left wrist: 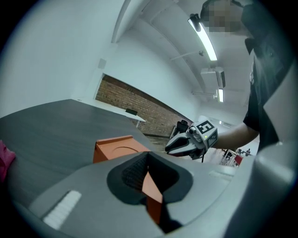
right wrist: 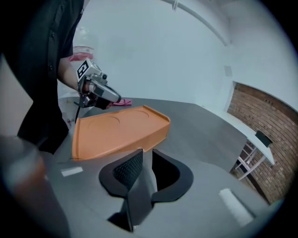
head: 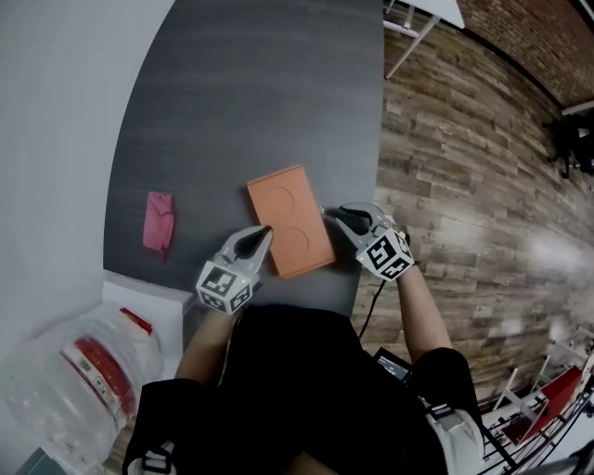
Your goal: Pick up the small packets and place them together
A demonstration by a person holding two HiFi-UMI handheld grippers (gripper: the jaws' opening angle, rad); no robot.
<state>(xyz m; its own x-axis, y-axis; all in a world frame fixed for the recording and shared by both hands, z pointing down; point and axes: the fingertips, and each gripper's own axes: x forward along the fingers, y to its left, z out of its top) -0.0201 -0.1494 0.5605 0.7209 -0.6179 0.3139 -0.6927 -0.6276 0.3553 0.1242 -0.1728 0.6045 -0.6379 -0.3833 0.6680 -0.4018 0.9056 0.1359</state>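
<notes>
One pink packet [head: 159,223] lies on the dark grey table [head: 241,102], off to the left of an orange tray [head: 290,221] that holds nothing. My left gripper [head: 264,232] points at the tray's near left edge, and its jaws stand a narrow gap apart with only the tray [left wrist: 114,146] showing through. At the tray's near right corner, my right gripper [head: 334,213] also has a narrow gap with nothing in it. In the right gripper view the tray [right wrist: 116,130] lies just ahead of the jaws [right wrist: 146,155], and the packet [right wrist: 122,102] shows behind the left gripper [right wrist: 109,98].
A clear plastic bag [head: 83,362] with red and white contents sits at the lower left beside a white ledge [head: 148,297]. The table's right edge runs just past the right gripper, with wooden floor [head: 464,186] beyond. White furniture legs [head: 418,28] stand at the top.
</notes>
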